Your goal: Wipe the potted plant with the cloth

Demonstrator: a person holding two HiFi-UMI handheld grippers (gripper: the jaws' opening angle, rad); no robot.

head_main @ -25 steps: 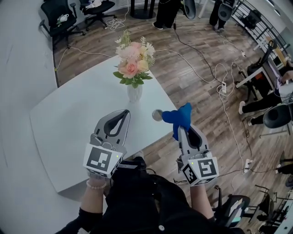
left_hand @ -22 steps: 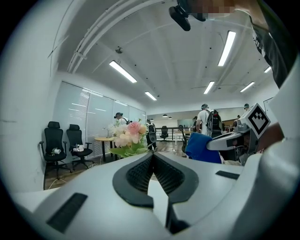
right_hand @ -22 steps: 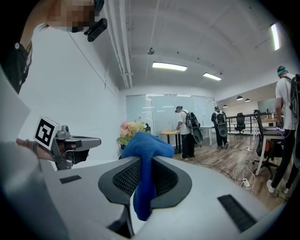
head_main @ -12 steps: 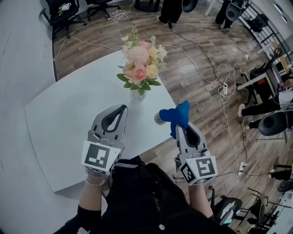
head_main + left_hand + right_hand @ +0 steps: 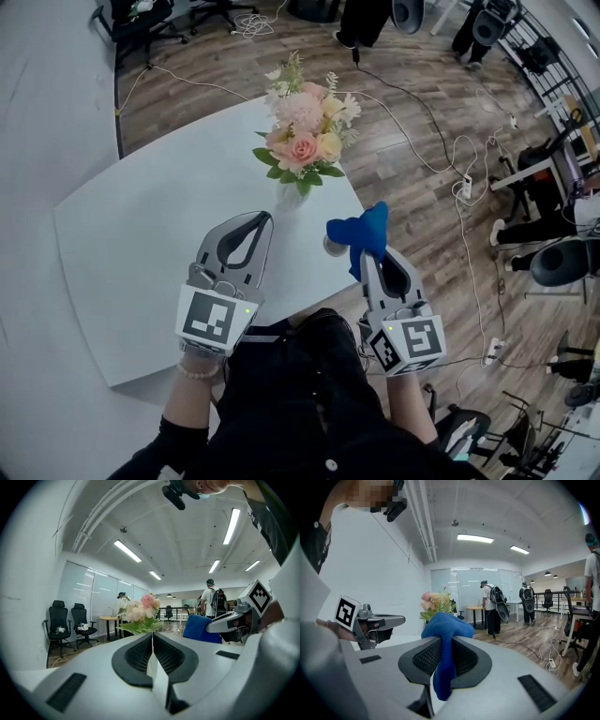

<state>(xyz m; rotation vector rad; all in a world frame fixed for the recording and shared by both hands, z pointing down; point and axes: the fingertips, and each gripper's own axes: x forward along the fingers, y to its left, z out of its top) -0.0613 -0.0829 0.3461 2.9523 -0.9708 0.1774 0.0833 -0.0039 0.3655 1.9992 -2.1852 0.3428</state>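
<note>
A bouquet of pink, peach and white flowers [image 5: 307, 141] with green leaves stands in a white vase [image 5: 290, 196] near the right corner of the white table [image 5: 141, 234]. It also shows ahead as the flowers [image 5: 142, 612] in the left gripper view and as the flowers [image 5: 436, 603] in the right gripper view. My left gripper [image 5: 262, 217] is shut and empty over the table, just left of the vase. My right gripper [image 5: 367, 251] is shut on a blue cloth [image 5: 360, 236], held at the table's right edge, short of the vase. The cloth [image 5: 444, 644] hangs between the jaws.
Wooden floor with cables and a power strip [image 5: 466, 187] lies right of the table. Black office chairs [image 5: 141, 19] stand at the back left. People stand at the far end of the room [image 5: 493, 605]. A grey wall runs along the left.
The view has shifted, so the vase and flowers sit further right and lower in the head view. Both grippers have come closer to the vase. The cloth stays in the right gripper.
</note>
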